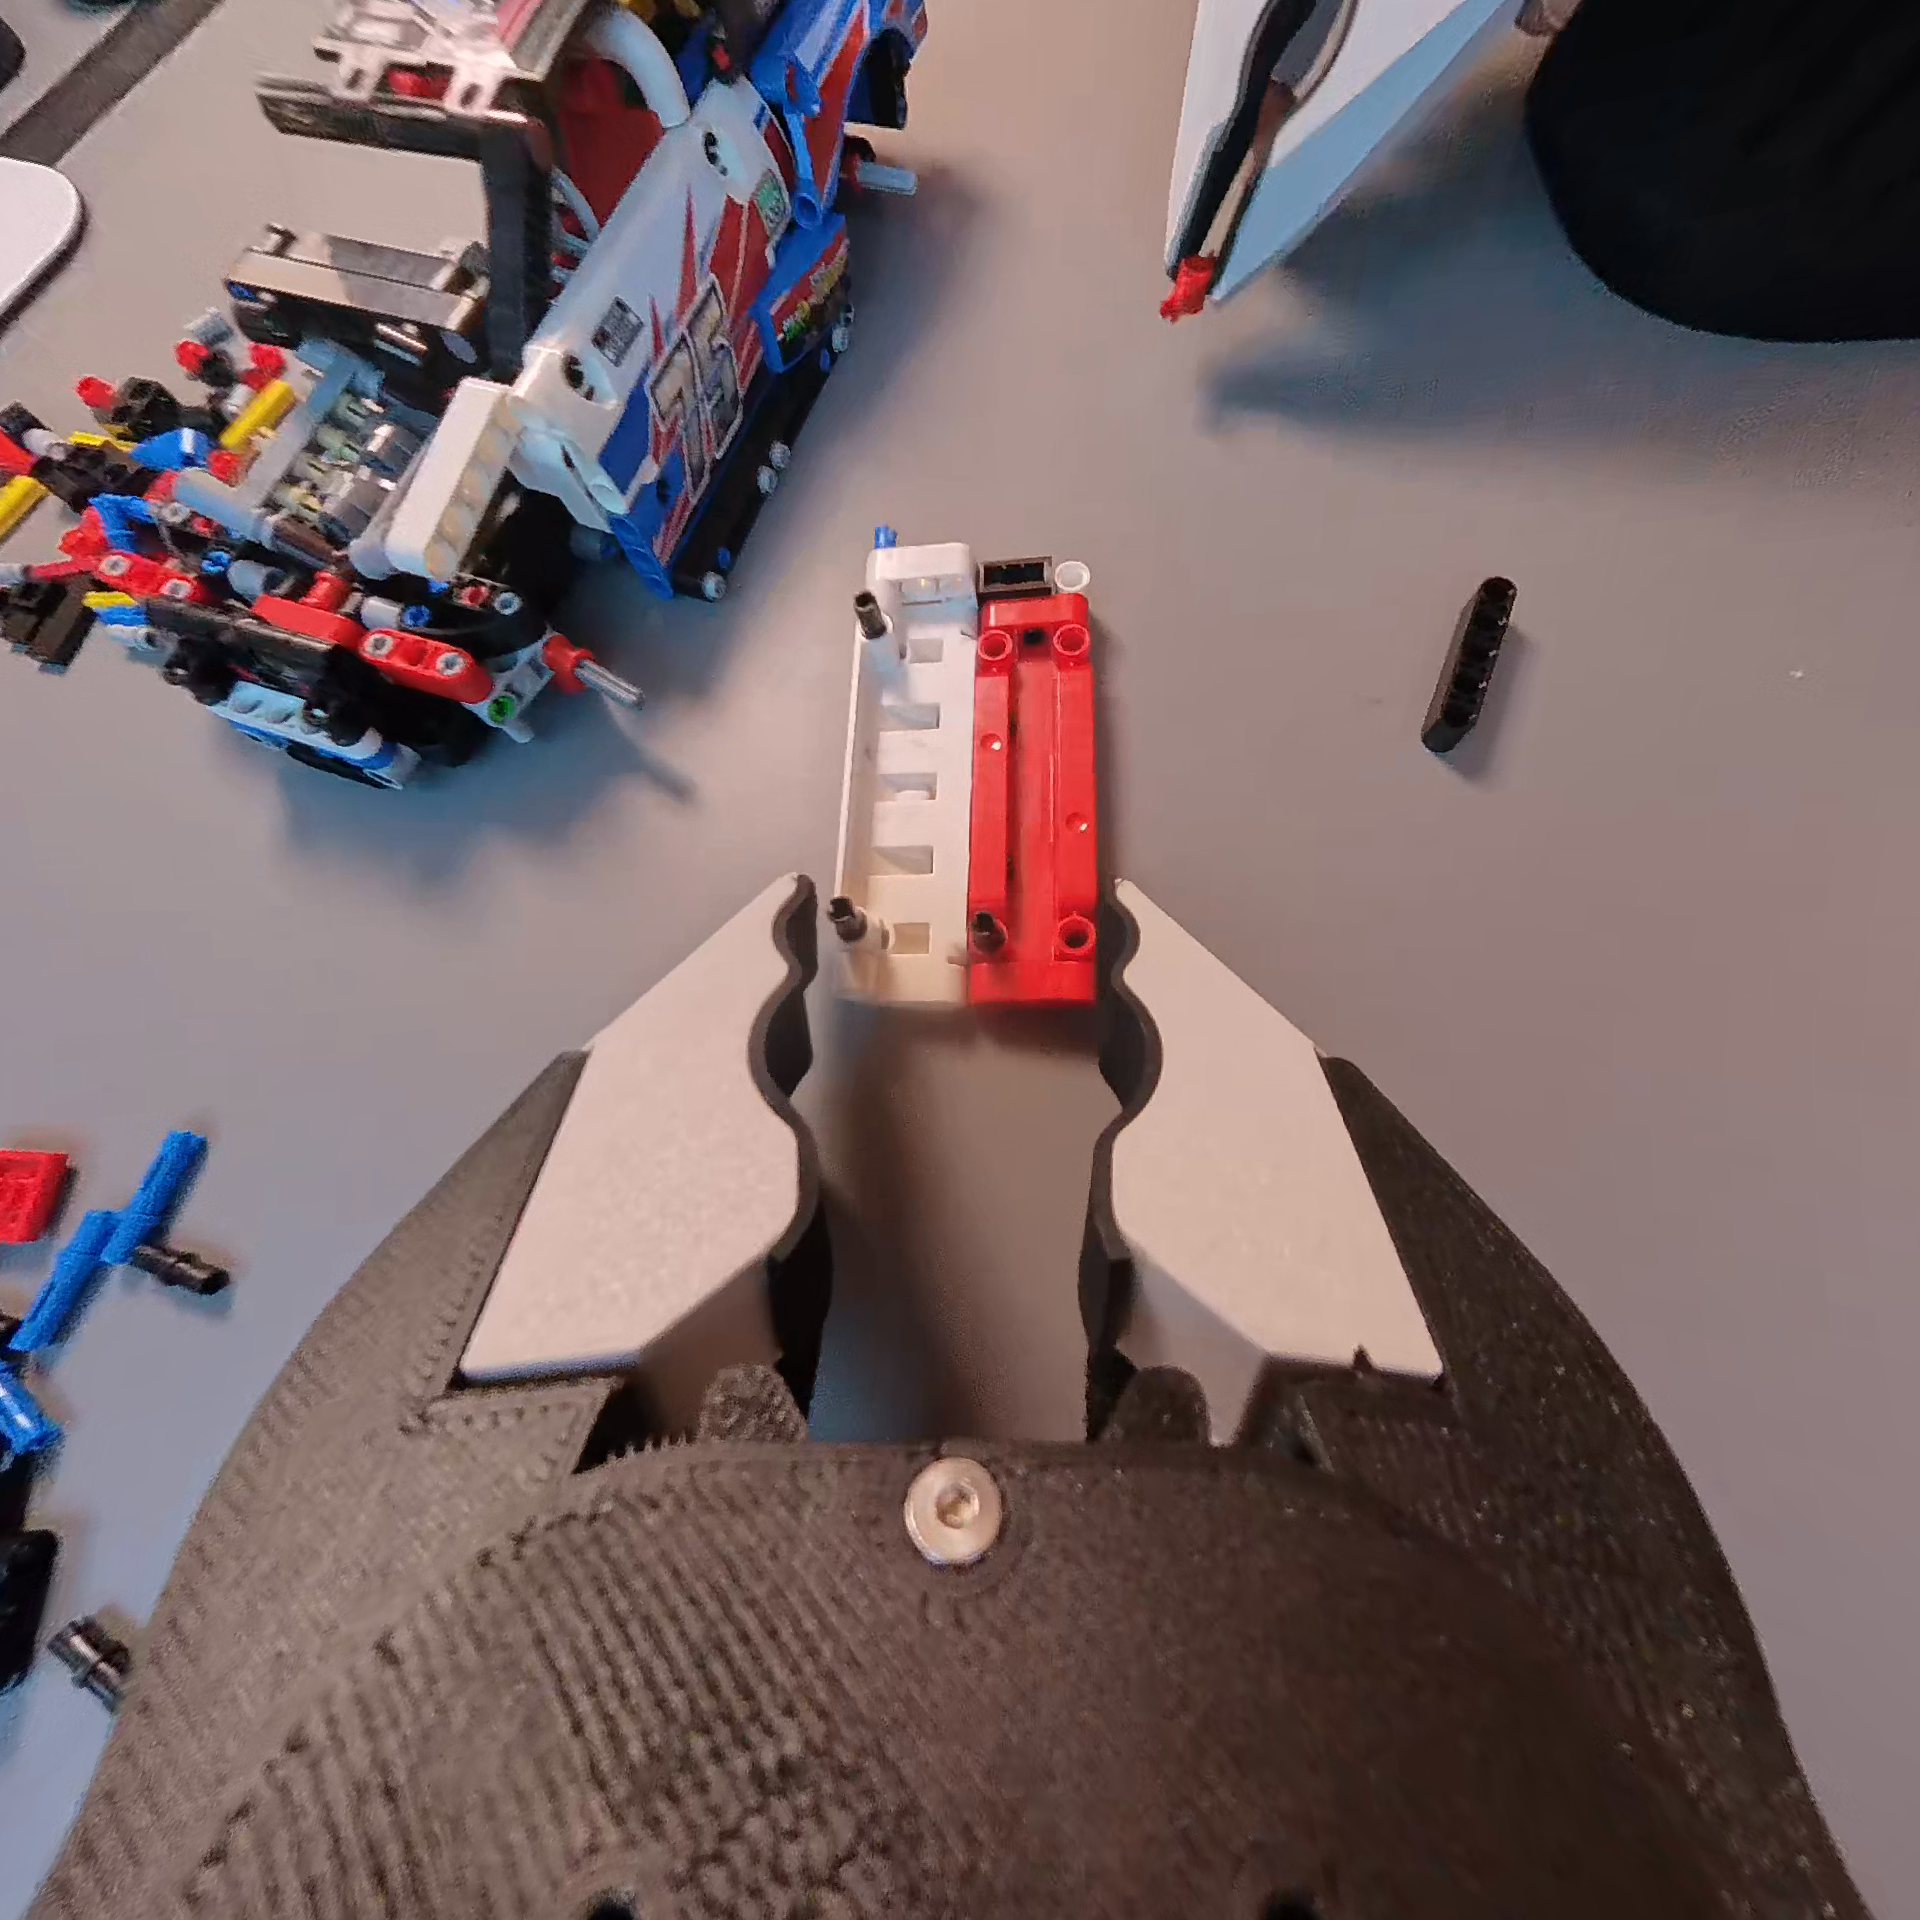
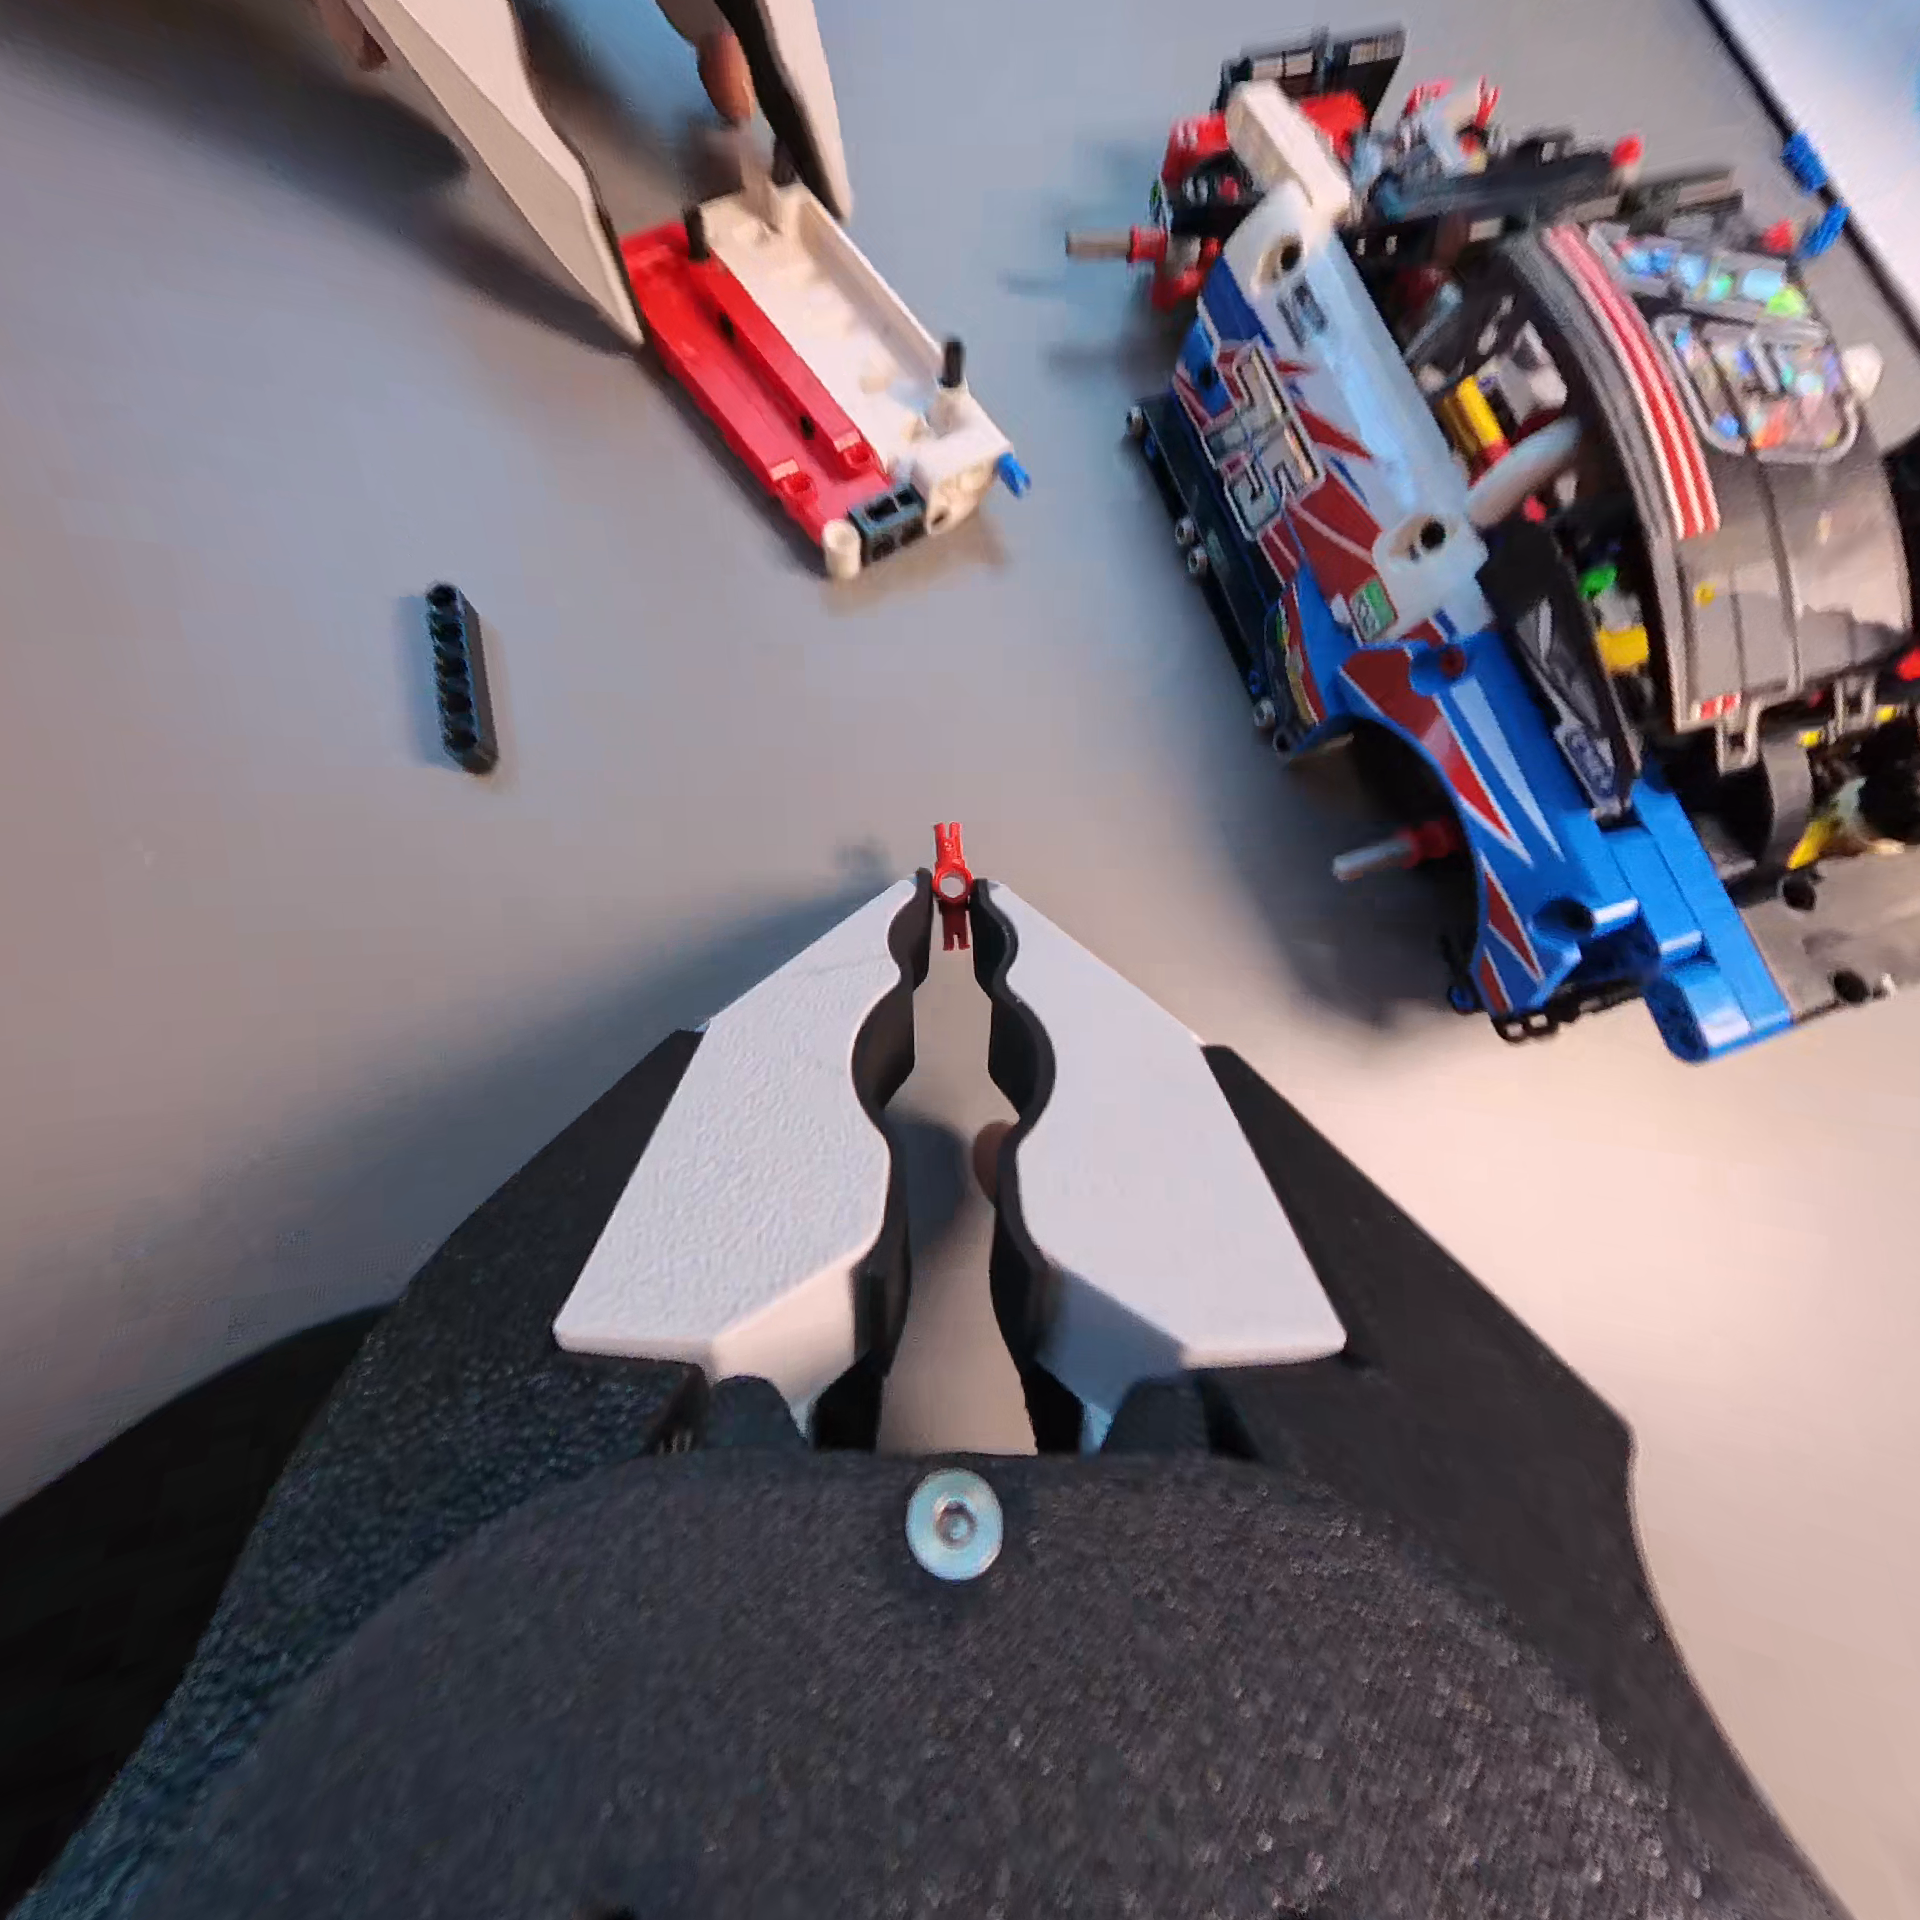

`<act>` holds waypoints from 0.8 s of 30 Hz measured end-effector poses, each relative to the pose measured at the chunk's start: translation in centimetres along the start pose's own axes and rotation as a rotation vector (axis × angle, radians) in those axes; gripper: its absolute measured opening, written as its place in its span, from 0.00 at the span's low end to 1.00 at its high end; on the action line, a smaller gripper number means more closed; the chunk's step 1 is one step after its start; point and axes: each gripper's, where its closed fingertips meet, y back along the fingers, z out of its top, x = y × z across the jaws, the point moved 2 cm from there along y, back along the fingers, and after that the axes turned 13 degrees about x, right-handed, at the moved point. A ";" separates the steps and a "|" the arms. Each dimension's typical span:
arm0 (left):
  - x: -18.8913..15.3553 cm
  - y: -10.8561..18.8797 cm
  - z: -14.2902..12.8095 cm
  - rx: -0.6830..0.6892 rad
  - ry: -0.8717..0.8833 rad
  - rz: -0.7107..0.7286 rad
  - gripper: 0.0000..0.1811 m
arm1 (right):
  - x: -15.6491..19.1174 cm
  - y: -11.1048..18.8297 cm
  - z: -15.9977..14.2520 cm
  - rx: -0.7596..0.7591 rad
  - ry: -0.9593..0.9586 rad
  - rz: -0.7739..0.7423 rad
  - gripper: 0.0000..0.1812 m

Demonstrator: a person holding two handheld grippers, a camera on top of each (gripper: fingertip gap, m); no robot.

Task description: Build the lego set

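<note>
- Left wrist view: the left hand-held gripper (image 1: 961,940) is bracketing the near end of a red-and-white panel assembly (image 1: 971,779) lying flat on the grey counter (image 1: 1351,935). Its fingers are sitting just beside the two long edges, likely steadying the piece for the next part; whether they are pressing on it cannot be told.
- The assembly is showing a white slotted half joined to a red ribbed half, with black pins (image 1: 852,920) standing up from the white side and a small blue pin at the far end.
- A loose black beam (image 1: 1470,665) with a row of holes is lying well apart to the right, and the large blue, white and red truck model (image 1: 582,343) is sitting to the upper left.
- Right wrist view: the right hand-held gripper (image 2: 951,894) is pinching a tiny red connector (image 2: 951,883) at its very tips, holding it clear above the counter, probably carrying it towards the assembly.
- Here the panel assembly (image 2: 821,364) is lying far ahead at upper left with the left hand-held gripper (image 2: 727,197) around its far end, the black beam (image 2: 460,675) to the left, the truck model (image 2: 1507,582) to the right.
</note>
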 end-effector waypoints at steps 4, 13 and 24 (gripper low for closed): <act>0.7 2.4 2.0 -0.163 0.045 -0.007 0.30 | 1.6 0.7 4.0 -0.198 0.032 0.015 0.02; -4.2 4.1 5.5 -0.416 0.481 -0.805 0.18 | 5.6 0.3 10.7 -0.460 0.081 0.082 0.02; -3.8 2.5 5.2 -0.373 0.589 -0.845 0.11 | 6.4 -1.4 11.0 -0.432 0.107 0.023 0.02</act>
